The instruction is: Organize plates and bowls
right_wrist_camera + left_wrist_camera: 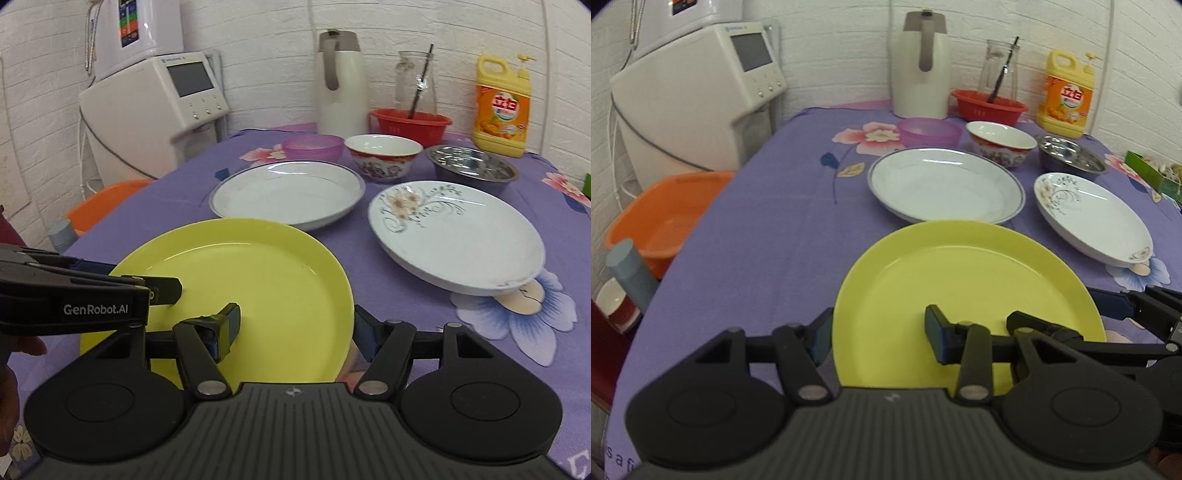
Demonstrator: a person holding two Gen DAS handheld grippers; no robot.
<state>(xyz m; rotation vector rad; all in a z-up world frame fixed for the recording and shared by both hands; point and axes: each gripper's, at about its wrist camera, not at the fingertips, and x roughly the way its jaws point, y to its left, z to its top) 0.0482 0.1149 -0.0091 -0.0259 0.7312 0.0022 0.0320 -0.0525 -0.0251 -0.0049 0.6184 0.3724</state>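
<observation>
Sitting on the purple tablecloth (757, 240), the yellow plate (964, 295) lies nearest, with two white plates (945, 184) just behind it and a row of bowls (1001, 142) farther back. Both tools tilt down at it. The left gripper (879, 338) and the right gripper (295, 330) each straddle the yellow plate's rim, partly open; whether they squeeze it I cannot tell.

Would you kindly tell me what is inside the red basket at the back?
A clear glass carafe stands in the red basket, with a dark-handled utensil leaning inside it. The basket wall hides the carafe's base and whatever else lies on the bottom.
</observation>
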